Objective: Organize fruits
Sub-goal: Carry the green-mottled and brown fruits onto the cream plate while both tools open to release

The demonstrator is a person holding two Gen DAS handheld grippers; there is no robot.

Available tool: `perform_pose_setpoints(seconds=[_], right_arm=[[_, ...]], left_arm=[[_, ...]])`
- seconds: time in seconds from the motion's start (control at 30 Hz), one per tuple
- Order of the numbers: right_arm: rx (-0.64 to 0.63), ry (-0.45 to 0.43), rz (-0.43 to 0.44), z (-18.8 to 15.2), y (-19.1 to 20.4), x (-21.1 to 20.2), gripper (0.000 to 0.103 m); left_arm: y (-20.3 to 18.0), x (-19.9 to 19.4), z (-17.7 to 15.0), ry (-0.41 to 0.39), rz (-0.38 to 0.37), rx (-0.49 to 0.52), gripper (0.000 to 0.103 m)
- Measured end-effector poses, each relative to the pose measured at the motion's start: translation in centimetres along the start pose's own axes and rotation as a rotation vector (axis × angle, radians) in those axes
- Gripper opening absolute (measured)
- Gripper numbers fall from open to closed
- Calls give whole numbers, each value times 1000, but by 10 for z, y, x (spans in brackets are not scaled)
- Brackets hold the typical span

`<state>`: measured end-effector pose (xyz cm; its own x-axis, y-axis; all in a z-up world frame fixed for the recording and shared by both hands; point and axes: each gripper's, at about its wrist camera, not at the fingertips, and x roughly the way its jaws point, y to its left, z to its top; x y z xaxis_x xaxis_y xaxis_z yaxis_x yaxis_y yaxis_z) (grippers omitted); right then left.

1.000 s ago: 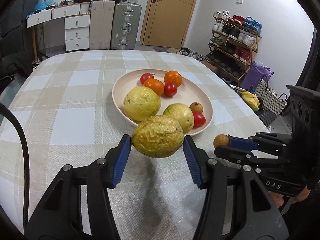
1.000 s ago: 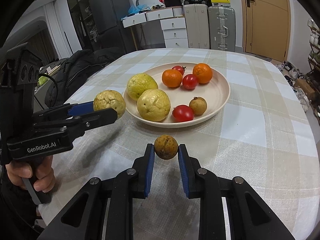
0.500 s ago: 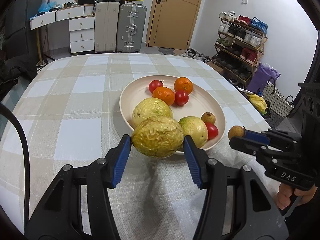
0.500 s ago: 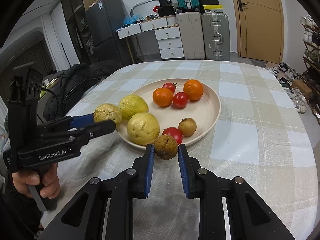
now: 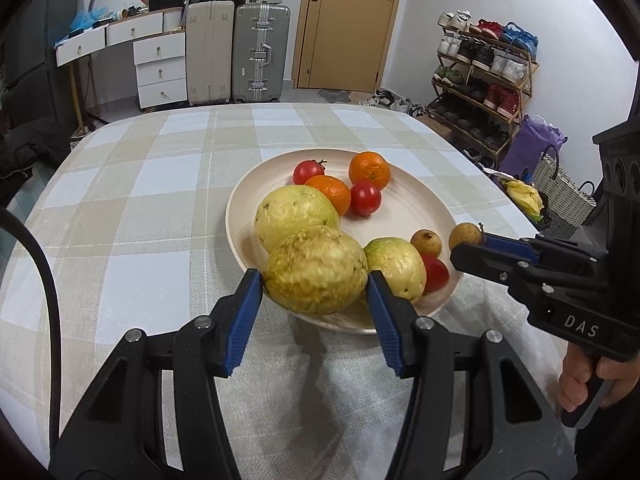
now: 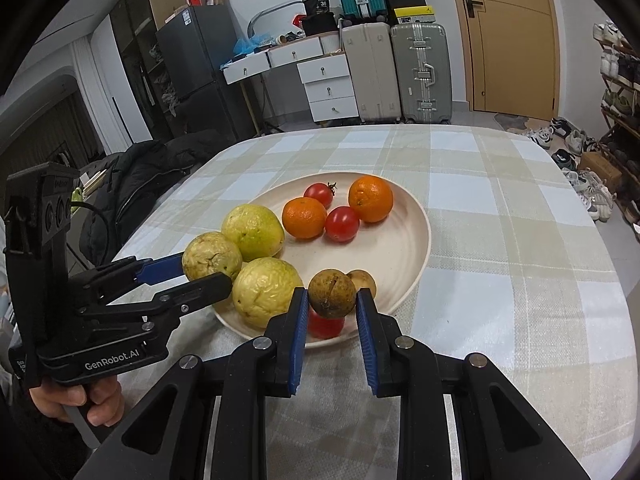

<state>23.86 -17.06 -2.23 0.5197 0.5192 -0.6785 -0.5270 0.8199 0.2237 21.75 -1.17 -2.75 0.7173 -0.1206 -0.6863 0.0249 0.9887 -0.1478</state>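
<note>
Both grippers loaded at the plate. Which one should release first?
Probably right. The right gripper holds the small brown fruit over a bare patch of the plate. The left gripper holds the yellow-green fruit at the crowded near rim.

Your left gripper (image 5: 316,300) and right gripper (image 6: 333,320) show matt black plastic with ribbed blue pads (image 5: 245,320) and bright metal screws (image 6: 404,343). You have a rough, wrinkled yellow-green fruit (image 5: 316,270), a dull brown scuffed fruit (image 6: 332,294), glossy smooth tomatoes (image 6: 341,224) and pebbled oranges (image 6: 370,198). The plate (image 5: 416,208) looks smooth, satin cream with faint rings; the tablecloth (image 5: 120,216) is matt woven check cloth.
</note>
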Motion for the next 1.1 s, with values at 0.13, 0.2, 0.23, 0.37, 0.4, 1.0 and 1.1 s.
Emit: perform_pose_setpoints(seconds=[0.13,0.2,0.23,0.37,0.4,1.0,1.1], right_arm=[[-2,0,5,6,0,7,25],[-4,2,1,8,-1,11,25],[-5,2,-3,10,-1,13,25],[-12,11,-7,14,-2,22,25],[-19,13,-9,15,-1,25,25],[-19,-6,-26,16,2,20,55],[-20,-28,-22,11,1,9,78]], left_arm=[[1,7,4,1,29,18,51],[1,10,5,-1,45,30,51],[0,11,6,-2,53,36,51],[1,16,10,-4,68,50,51],[1,17,11,-4,72,53,51],[-6,13,10,0,66,87,57],[-5,-1,3,-44,76,80,74]])
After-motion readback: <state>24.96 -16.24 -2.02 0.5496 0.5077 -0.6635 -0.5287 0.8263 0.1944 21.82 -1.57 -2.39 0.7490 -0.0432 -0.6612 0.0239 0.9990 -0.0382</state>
